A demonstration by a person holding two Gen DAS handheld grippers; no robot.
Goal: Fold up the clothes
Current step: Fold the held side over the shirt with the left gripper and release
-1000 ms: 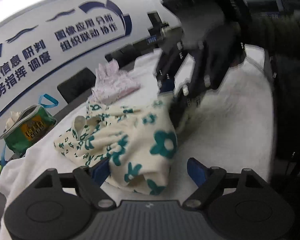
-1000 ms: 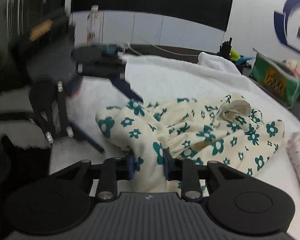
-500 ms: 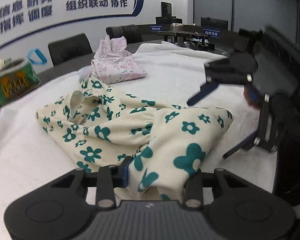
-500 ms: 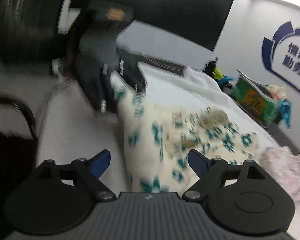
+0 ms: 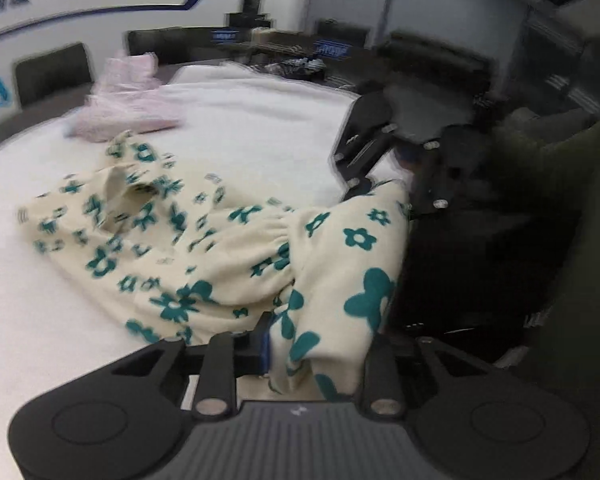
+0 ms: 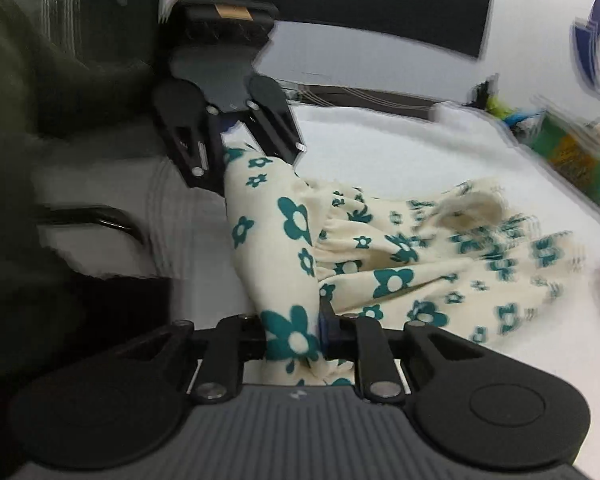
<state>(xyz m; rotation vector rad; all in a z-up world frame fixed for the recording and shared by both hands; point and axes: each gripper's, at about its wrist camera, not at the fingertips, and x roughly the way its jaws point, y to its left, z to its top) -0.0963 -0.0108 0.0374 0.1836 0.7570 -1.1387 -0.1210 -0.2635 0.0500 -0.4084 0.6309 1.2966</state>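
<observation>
Left wrist view: cream garment with teal flowers (image 5: 220, 248) lies crumpled on white towel-covered table (image 5: 260, 120), its near edge lifted off the surface. Left gripper (image 5: 316, 356) has just been closing; its jaws now pinch a bunched fold of that edge. Right gripper (image 5: 384, 192) seen across the frame, gripping the same edge further along, fabric stretched between the two. Pink garment (image 5: 128, 100) lies apart, toward the far side of the table. Frame blurred.

Right wrist view: right gripper (image 6: 294, 340) has just been closing; jaws clamped on a narrow fold of the garment (image 6: 400, 264). Left gripper (image 6: 236, 152) holds the opposite corner. Green packet (image 6: 572, 156) at the table's far right edge, detail smeared.
</observation>
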